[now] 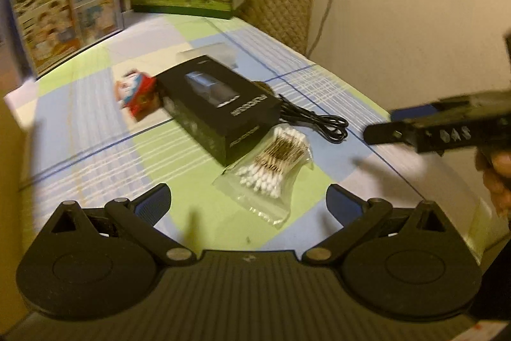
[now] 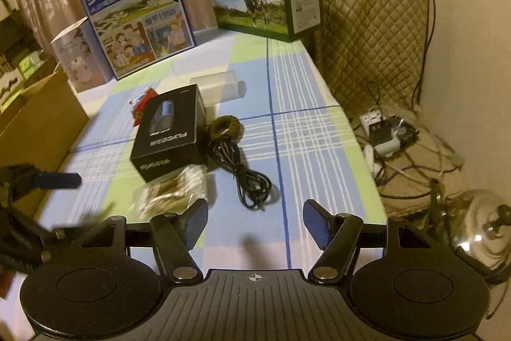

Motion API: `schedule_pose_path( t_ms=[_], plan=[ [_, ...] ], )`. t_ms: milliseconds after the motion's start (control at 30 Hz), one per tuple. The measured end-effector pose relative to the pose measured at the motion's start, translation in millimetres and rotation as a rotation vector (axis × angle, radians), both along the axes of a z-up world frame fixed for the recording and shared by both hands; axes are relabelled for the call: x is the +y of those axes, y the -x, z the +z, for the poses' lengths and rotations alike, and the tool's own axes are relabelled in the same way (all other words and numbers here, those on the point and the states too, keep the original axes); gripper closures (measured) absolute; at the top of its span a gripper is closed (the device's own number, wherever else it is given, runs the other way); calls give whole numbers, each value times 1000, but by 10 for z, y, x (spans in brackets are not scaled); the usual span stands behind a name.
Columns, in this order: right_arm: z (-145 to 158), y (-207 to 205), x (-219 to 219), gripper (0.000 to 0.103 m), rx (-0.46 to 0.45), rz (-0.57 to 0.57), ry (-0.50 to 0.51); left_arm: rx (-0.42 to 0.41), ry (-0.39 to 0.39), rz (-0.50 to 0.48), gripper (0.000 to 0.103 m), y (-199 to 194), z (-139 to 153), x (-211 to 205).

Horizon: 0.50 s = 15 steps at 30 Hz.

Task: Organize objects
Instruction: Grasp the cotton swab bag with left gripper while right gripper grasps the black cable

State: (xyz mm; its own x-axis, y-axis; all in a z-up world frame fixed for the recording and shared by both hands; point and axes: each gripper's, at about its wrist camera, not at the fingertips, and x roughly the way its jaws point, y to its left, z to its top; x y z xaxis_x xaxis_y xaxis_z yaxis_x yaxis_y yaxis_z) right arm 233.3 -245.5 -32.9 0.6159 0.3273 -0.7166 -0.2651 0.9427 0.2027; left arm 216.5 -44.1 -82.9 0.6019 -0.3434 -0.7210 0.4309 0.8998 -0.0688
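Left wrist view: left gripper (image 1: 248,203) wide open, empty, hanging over swab bag (image 1: 270,170) mid-frame, beside black box (image 1: 218,112).

Right wrist view: right gripper (image 2: 255,226) wide open, empty; cable (image 2: 242,171) centre, untouched. Looks like nothing sorted yet.

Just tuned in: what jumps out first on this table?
A black box lies mid-table, with a bag of cotton swabs at its near end and a coiled black cable to its right. Two milk cartons stand at the far edge. Both grippers, left and right, are open.
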Motion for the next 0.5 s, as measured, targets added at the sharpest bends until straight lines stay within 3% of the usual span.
schedule_pose_path(
  t_ms=[167, 333, 433, 500],
  plan=[
    [-59, -256, 101, 53, -18, 60, 50, -16, -34, -120, 9, -147, -108, -211],
    [-152, -383, 190, 57, -12, 104, 62, 6, -64, -153, 17, -292, -251, -332],
    [-196, -447, 253, 59, -21, 127, 87, 25, -51, -134, 35, -349, -283, -348],
    [-244, -504, 293, 67, -19, 142, 99, 37, -63, -110, 51, -346, -294, -348]
  ],
)
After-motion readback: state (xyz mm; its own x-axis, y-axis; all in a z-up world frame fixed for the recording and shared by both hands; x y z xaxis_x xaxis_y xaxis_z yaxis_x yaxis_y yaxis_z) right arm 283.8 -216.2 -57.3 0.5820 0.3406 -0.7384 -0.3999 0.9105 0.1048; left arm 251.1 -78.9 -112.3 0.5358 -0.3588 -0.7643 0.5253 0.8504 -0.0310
